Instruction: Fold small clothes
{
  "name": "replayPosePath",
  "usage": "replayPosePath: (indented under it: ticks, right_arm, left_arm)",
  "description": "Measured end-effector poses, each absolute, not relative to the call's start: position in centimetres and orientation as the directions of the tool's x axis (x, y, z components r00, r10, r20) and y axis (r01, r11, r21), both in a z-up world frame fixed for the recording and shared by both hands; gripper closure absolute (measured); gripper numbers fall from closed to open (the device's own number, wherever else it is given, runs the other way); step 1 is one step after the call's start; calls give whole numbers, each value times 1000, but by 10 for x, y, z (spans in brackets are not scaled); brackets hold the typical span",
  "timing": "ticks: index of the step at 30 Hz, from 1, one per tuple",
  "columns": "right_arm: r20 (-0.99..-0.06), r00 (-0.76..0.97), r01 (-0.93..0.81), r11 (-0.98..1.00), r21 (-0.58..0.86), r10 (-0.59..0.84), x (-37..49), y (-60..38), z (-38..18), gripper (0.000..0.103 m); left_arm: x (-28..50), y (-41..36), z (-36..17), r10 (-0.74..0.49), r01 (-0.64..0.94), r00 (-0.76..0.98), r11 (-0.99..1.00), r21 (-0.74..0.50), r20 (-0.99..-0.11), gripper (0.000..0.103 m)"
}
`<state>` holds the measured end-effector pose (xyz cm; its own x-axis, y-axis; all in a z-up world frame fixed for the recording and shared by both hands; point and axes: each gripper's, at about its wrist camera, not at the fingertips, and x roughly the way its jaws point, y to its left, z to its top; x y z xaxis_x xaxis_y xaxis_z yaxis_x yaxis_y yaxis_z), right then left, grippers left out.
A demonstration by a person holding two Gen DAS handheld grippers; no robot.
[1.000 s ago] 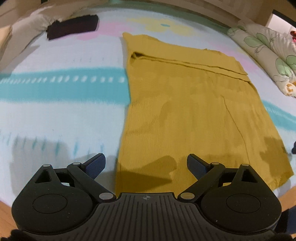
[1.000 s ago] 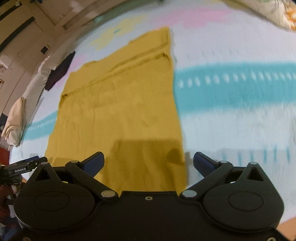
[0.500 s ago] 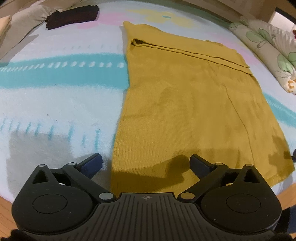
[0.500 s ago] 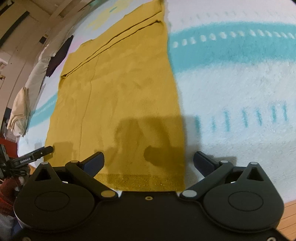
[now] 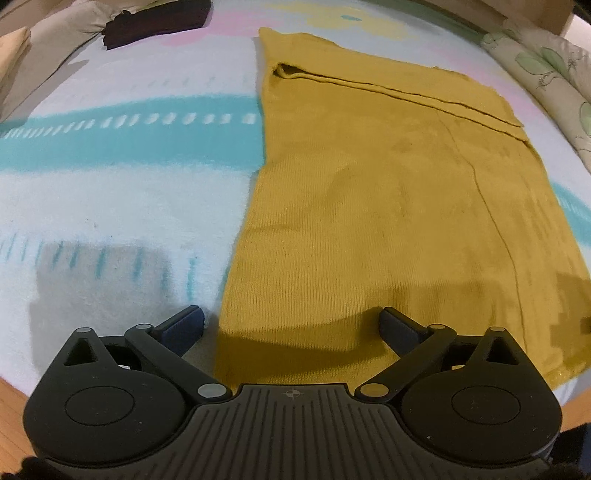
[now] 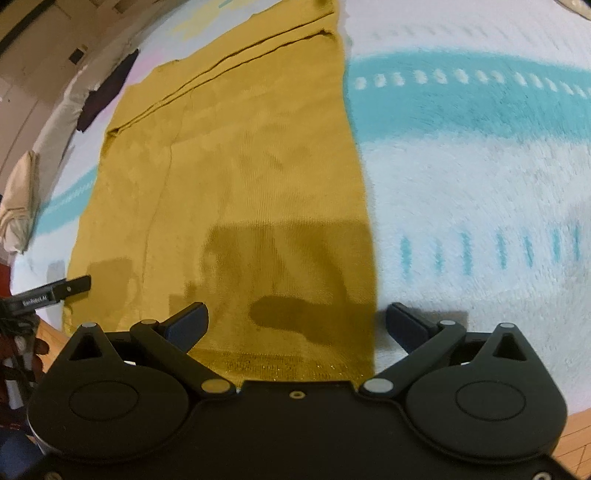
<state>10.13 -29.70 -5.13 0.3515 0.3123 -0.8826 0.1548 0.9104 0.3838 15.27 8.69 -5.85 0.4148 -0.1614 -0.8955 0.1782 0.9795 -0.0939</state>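
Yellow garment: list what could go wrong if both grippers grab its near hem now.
1. The left gripper straddles the garment's left edge; one finger is over the blanket, so it may pinch fleece too.
2. The right gripper straddles the opposite edge, same risk.
3. The hem lies near the bed edge and could slide off.

Two wrist fisheyes, both pitched steeply down at the near hem of one yellow knit garment (image 5: 388,206), close in.

Left wrist cam sits over the garment's near-left corner: own left gripper (image 5: 291,325) fills the bottom, blanket (image 5: 122,192) to the left, floral pillow (image 5: 546,70) top right. Right wrist cam sits over the near-right corner: right gripper (image 6: 297,321) at the bottom, blanket on the right, the left gripper's finger poking in at far left. Shared: whole garment, teal stripe, dark cloth (image 5: 155,20) at the far edge.
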Motion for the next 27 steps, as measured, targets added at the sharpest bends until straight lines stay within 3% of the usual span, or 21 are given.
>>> replayPosePath:
  ticks: [27]
  right_arm:
    - [-879,366,174,905,388,307,102,-297,-51,0]
  left_arm:
    - [153,87,-57,-184,226,413,970,-95,-892,1]
